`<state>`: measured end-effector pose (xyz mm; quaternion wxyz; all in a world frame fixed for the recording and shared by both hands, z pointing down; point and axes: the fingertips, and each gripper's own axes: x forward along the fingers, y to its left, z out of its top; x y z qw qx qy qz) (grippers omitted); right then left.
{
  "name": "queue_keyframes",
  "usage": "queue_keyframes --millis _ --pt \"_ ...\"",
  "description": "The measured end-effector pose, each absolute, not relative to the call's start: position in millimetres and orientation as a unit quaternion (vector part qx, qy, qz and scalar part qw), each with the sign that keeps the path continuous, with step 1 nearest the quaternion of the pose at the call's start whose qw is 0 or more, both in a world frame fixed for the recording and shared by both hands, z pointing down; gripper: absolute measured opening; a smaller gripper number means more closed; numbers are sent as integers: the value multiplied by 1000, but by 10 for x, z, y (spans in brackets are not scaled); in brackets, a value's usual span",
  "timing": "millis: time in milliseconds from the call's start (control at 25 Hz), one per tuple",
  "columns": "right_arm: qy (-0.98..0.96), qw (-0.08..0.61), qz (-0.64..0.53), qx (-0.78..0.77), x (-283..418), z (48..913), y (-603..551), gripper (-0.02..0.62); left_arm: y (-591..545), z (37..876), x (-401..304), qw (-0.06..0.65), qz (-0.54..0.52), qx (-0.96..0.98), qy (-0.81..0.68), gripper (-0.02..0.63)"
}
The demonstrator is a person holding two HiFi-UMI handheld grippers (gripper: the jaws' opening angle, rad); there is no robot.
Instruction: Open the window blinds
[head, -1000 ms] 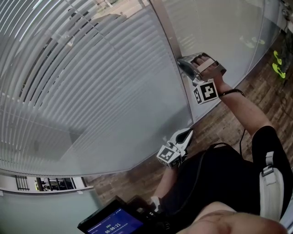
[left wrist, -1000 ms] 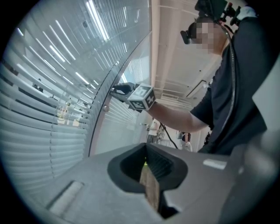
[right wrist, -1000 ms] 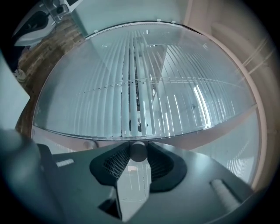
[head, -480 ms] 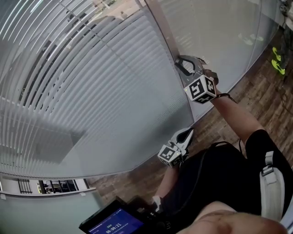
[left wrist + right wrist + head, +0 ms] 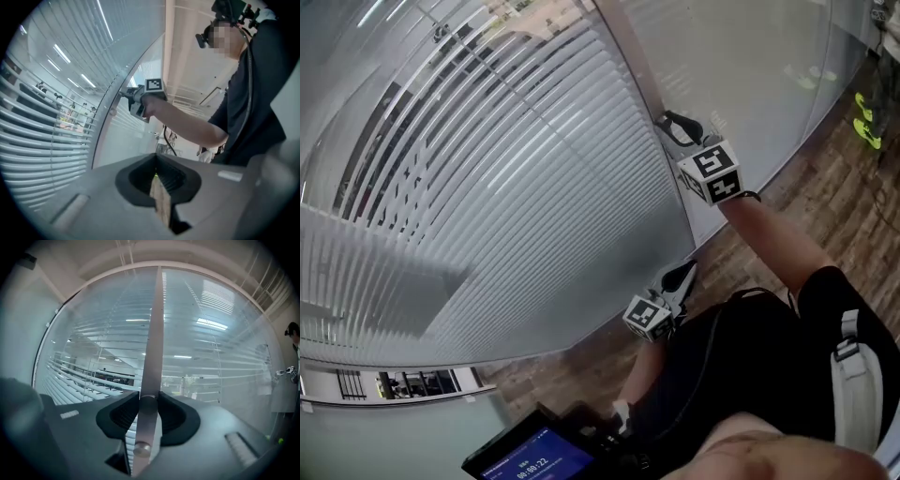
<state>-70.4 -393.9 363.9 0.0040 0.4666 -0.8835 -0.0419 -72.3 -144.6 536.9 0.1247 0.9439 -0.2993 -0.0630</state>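
Brushed-metal upright of the window frame [image 5: 154, 324] runs straight up between the jaws of your right gripper [image 5: 673, 128], and the round knob [image 5: 149, 407] on that upright sits squarely in their grip, pads pressed on it from both sides. The knob stands out from the frame toward you, in line with the way the gripper points, so any further turn looks like a roll of your wrist about that line, not a push or pull. The blinds [image 5: 506, 169] lie to the left of the upright, slats running sideways away from it, and apparently behind the glass, where no jaw could reach them. Toward the top left they show gaps with the outdoors visible through them; lower down they look flatter and more closed. Your left gripper [image 5: 682, 275] hangs low near your waist, well apart from the knob, jaws together and carrying nothing. The right one is plainly nearer. No container is in view.
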Motion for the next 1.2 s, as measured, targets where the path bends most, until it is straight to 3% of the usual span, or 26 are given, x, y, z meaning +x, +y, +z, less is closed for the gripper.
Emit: queue_keyframes --millis 1000,1200 --pt "-886 7 -39 461 -829 3596 -4007 123 -1442 5306 -771 131 -36 946 -293 2" --pt "-900 2 -83 429 -687 3542 -3637 187 -1405 5296 -656 131 -22 947 -293 2"
